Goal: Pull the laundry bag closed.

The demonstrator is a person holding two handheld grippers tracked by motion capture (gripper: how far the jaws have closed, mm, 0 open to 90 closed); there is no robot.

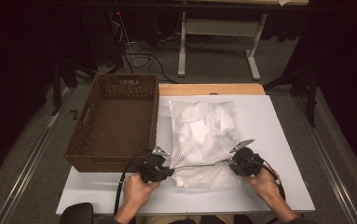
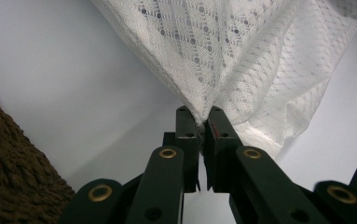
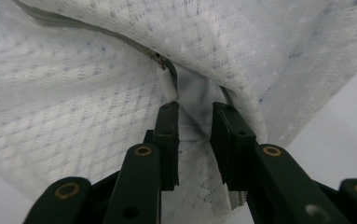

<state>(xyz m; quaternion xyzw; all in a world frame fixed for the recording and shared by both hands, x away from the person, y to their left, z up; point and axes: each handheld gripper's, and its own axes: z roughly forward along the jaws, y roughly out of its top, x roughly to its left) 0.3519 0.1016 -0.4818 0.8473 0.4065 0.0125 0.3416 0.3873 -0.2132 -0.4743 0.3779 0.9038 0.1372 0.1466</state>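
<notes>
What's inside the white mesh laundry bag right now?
Crumpled white cloth shows through the white mesh laundry bag, bunched toward its far end. The mesh blurs it, so which items and how many stay hidden.

White mesh bag (image 1: 203,140), brown wicker basket (image 1: 115,122)

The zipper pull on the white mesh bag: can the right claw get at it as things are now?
Probably yes. The right claw stands open just below the zipper pull, with nothing between them. The left claw pinches the mesh bag at the other end, which should hold it steady.
</notes>
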